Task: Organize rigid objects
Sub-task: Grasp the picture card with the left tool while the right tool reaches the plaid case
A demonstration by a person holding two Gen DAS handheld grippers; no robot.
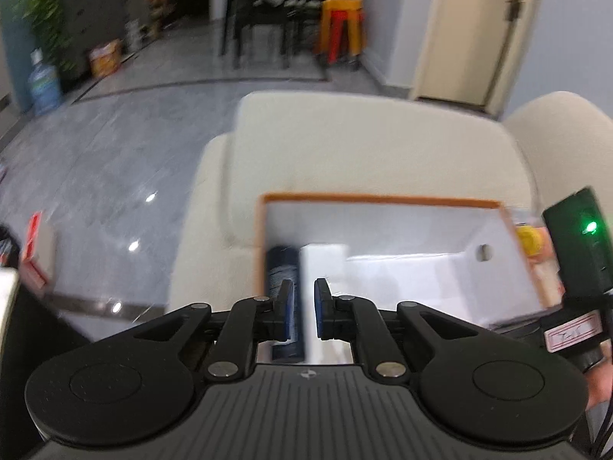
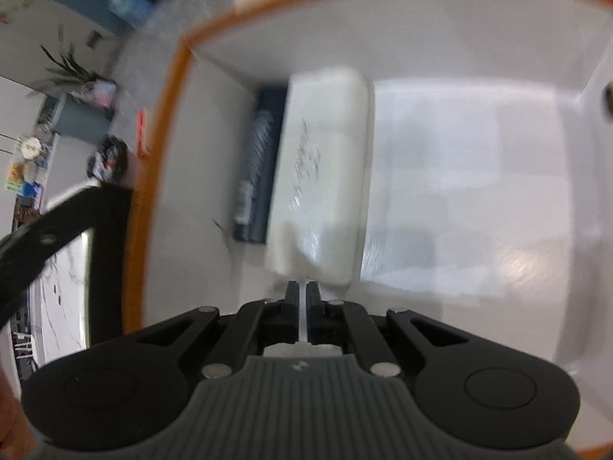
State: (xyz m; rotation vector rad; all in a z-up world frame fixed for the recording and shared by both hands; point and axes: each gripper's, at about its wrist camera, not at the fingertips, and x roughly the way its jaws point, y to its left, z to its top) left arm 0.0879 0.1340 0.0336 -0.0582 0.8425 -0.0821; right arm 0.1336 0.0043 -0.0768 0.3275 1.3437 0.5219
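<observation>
Inside a white bin (image 2: 479, 30) with an orange rim, a white rectangular box (image 2: 325, 168) lies lengthwise beside a dark blue box (image 2: 256, 168), which lies along the bin's left wall. The two boxes touch along their long sides. The right gripper (image 2: 302, 291) sits at the near end of the white box with its jaws drawn almost together, a thin pale edge showing in the slit between them; whether this edge belongs to the box cannot be told through the blur. Dark handwriting-like marks run down the top face of the white box, too smeared to read. The dark blue box carries a pale printed patch and lines of light text, also unreadable.

In the left wrist view, the left gripper (image 1: 304, 299) hovers above the near edge of the bin (image 1: 383, 201), its blue-padded jaws a narrow gap apart and holding nothing. Below it the dark blue box (image 1: 283, 268) and the white box (image 1: 325, 260) show side by side. The bin rests on a cream sofa (image 1: 364, 145). At the right edge a black device (image 1: 578, 245) shows a green light, with a white label below it bearing red marks that cannot be read. A yellow object (image 1: 528, 237) lies just outside the bin's right wall.
</observation>
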